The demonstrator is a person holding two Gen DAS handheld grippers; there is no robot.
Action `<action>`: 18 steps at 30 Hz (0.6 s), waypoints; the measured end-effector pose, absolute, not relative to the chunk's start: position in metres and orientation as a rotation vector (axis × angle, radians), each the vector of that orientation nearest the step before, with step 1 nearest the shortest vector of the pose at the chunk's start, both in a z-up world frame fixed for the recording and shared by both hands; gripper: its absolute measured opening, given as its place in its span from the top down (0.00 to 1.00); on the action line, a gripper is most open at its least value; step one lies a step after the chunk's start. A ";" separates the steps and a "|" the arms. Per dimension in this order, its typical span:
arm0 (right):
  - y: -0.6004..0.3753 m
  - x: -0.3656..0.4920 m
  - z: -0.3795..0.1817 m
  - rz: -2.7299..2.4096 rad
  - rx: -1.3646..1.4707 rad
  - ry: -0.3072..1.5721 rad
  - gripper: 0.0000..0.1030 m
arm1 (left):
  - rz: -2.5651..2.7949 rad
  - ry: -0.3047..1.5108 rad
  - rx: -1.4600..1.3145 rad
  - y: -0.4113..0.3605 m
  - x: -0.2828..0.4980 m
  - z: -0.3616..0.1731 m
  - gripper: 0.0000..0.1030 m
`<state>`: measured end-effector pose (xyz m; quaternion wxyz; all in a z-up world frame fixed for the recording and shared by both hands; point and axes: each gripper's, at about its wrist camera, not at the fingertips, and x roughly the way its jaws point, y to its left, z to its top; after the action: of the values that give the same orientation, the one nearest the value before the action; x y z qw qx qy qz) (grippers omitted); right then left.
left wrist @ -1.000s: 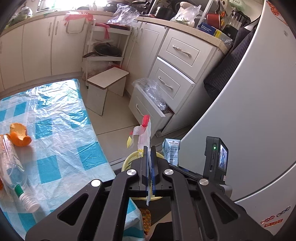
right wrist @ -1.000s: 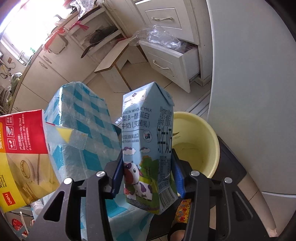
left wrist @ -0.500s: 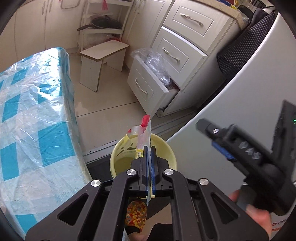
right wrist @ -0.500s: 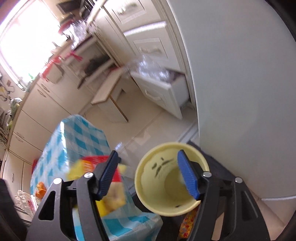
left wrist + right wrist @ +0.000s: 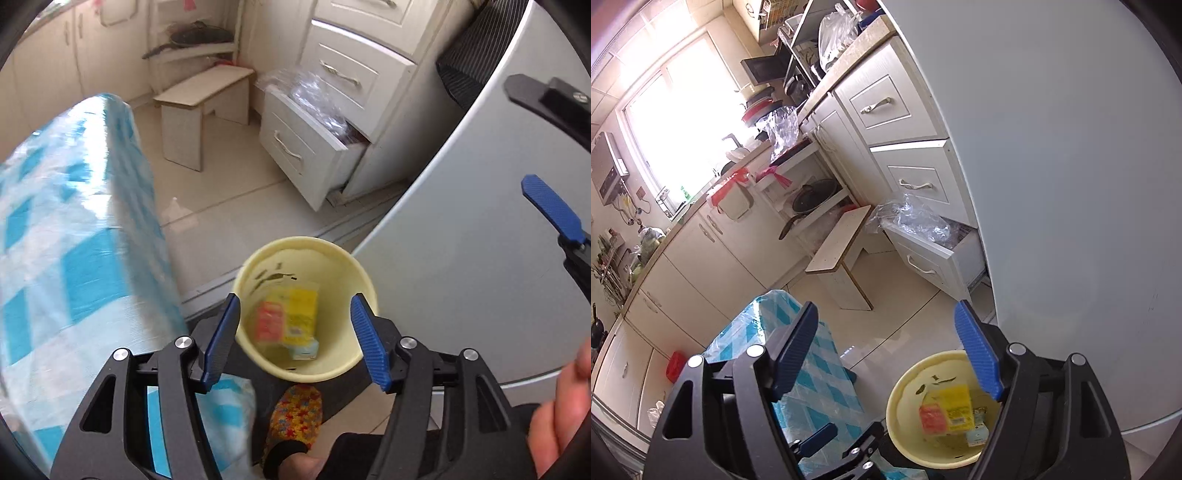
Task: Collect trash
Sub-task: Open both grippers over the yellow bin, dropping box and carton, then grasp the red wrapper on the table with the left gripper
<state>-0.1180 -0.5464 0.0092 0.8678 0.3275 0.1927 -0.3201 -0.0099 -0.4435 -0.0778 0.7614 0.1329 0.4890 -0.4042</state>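
Observation:
A pale yellow trash bin (image 5: 360, 280) stands on the floor beside the table. In it lie a red and yellow wrapper (image 5: 286, 315) and a light blue milk carton (image 5: 304, 349). My left gripper (image 5: 295, 339) hangs open and empty right above the bin. My right gripper (image 5: 886, 350) is open and empty, higher up; the bin (image 5: 905, 398), wrapper (image 5: 947, 408) and carton (image 5: 977, 437) lie below its right finger. The right gripper's blue finger (image 5: 554, 208) shows at the right edge of the left wrist view.
A table with a blue checked cloth (image 5: 74, 258) stands left of the bin. A grey fridge (image 5: 461, 240) stands to its right. A white drawer (image 5: 295, 147) hangs open with plastic bags. A low wooden stool (image 5: 203, 110) stands on the floor.
The right gripper opened and dropped the milk carton into the bin, then rose. The left gripper moved over the bin, opened and let the red and yellow wrapper fall in.

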 end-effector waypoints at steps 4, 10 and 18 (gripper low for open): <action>-0.532 -0.105 0.017 -0.626 0.639 0.411 0.23 | -0.774 0.974 0.338 -0.396 -0.014 -0.050 0.32; -0.499 -0.080 0.024 -0.539 0.573 0.441 0.21 | -0.635 0.883 0.315 -0.317 -0.014 -0.014 0.23; -0.447 -0.046 0.036 -0.411 0.463 0.459 0.20 | -0.513 0.837 0.265 -0.239 -0.004 0.012 0.22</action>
<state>-0.0463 -0.4470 0.0363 0.9267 0.2258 0.2236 -0.2004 -0.0042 -0.2388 0.0125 0.8736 0.1270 0.4006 -0.2454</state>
